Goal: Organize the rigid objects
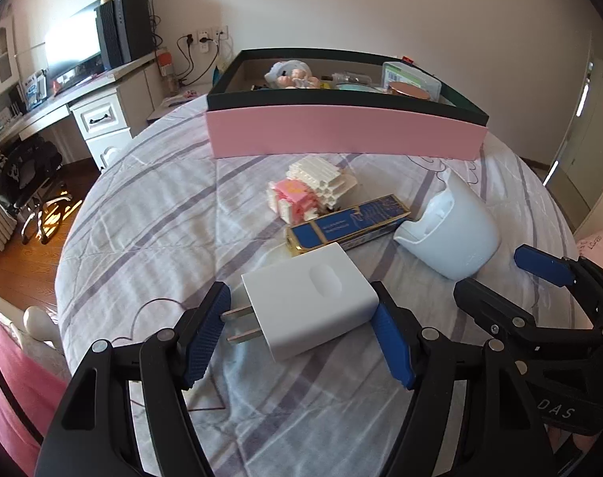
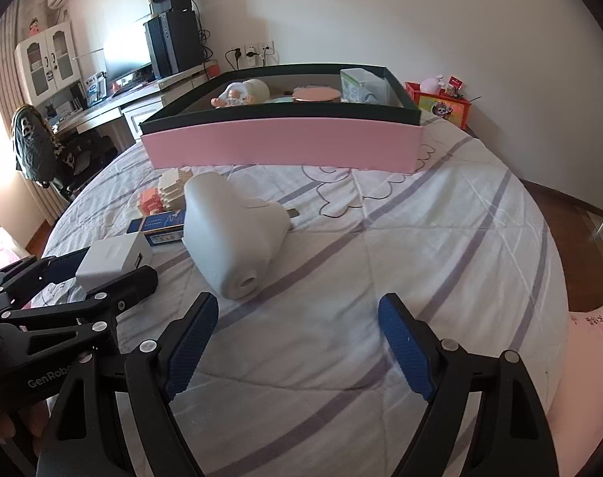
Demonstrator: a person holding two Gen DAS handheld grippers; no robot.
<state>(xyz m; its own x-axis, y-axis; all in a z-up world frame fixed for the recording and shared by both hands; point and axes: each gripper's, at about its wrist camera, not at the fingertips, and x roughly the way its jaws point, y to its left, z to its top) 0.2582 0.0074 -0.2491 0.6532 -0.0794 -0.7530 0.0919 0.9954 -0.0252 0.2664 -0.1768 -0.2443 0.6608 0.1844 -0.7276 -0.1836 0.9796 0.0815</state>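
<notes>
Pick-up step: my left gripper [image 1: 301, 334] straddles the white charger [image 1: 311, 305] on the bed, jaws wide, seemingly touching; next, close and carry to the pink box [image 1: 341, 135]. My right gripper [image 2: 297, 342] waits wide, empty.

Counting off the bed: one charger [image 1: 309, 302], two prongs showing. One blue box [image 1: 347, 224] beside it. One block toy [image 1: 311, 192], pink and white. One white cup [image 1: 450, 230], lying on its side. That makes four loose items in front of the bin. One pink bin [image 1: 345, 135] behind them. Inside it, over the rim: one doll [image 1: 291, 75], one round pink lid [image 1: 408, 89], one clear case [image 1: 410, 73]; more pieces between them, too hidden to count. Two grippers: left gripper [image 1: 301, 342], right gripper [image 2: 297, 342], two blue pads apiece, four pads in all.
</notes>
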